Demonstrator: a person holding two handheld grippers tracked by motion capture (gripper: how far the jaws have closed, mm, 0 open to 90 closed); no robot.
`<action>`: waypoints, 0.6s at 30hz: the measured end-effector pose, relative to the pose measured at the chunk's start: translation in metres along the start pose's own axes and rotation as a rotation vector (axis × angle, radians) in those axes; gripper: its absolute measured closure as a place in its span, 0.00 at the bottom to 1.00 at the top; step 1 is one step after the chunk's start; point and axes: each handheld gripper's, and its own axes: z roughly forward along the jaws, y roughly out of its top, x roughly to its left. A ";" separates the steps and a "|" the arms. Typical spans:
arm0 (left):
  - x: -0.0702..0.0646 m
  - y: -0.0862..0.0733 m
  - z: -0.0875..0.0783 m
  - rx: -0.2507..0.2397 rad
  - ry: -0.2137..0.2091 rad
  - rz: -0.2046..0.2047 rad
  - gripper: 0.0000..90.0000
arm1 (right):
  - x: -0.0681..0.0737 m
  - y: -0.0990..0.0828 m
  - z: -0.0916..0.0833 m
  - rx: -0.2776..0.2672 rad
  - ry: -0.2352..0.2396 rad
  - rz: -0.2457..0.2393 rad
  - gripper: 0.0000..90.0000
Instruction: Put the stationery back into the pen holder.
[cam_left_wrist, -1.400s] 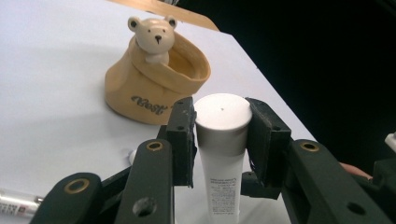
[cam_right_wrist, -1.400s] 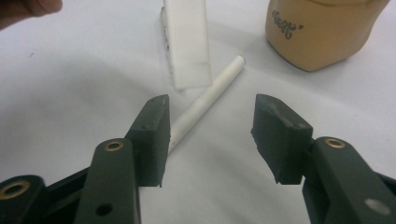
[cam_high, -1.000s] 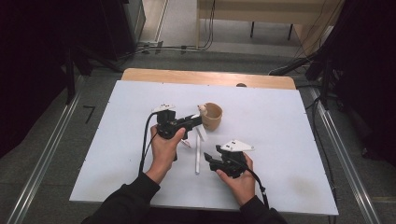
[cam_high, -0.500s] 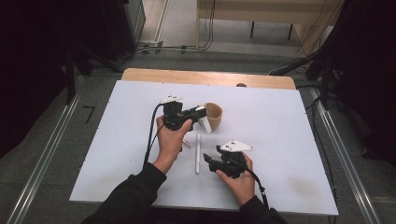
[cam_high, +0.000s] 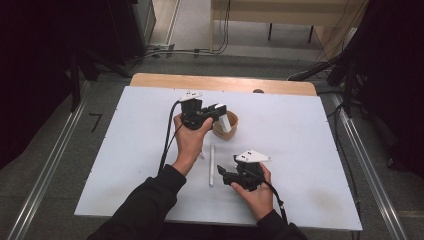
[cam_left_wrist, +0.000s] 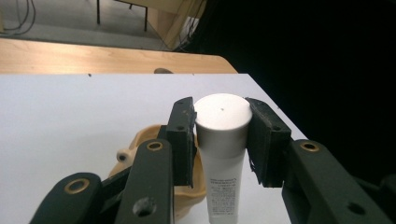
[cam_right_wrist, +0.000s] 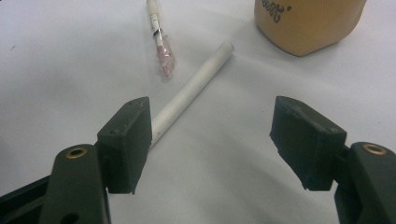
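Observation:
My left gripper (cam_high: 220, 110) is shut on a white tube (cam_left_wrist: 220, 140) with a round cap, held over the tan cup (cam_high: 226, 131) at the table's middle. In the left gripper view the tube's lower end hangs past the cup's rim (cam_left_wrist: 140, 140); its pads (cam_left_wrist: 183, 135) press the cap from both sides. My right gripper (cam_high: 223, 174) rests open near the front of the table. Between its jaws in the right gripper view lie a white stick (cam_right_wrist: 191, 93) and bare table. The stick (cam_high: 211, 164) lies lengthwise just left of the right hand.
A small wrapped pen-like item (cam_right_wrist: 159, 42) lies beyond the stick, beside the tan cup (cam_right_wrist: 308, 23). The white table top (cam_high: 310, 125) ends in a wooden strip (cam_high: 220, 82) at the far edge. Metal rails (cam_high: 45, 170) run along both sides on the floor.
My left gripper has carried the white tube rightward and away from me until it hangs over the cup. The right gripper has stayed put.

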 end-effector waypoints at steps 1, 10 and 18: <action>0.000 0.001 0.001 -0.003 0.002 0.003 0.73 | 0.000 0.000 0.000 0.001 -0.002 0.000 0.30; -0.003 0.006 0.011 -0.016 0.033 0.040 0.72 | 0.000 0.000 0.000 0.003 -0.025 -0.002 0.21; -0.004 0.008 0.020 -0.025 0.077 0.081 0.72 | 0.001 0.000 0.001 0.009 -0.030 -0.006 0.18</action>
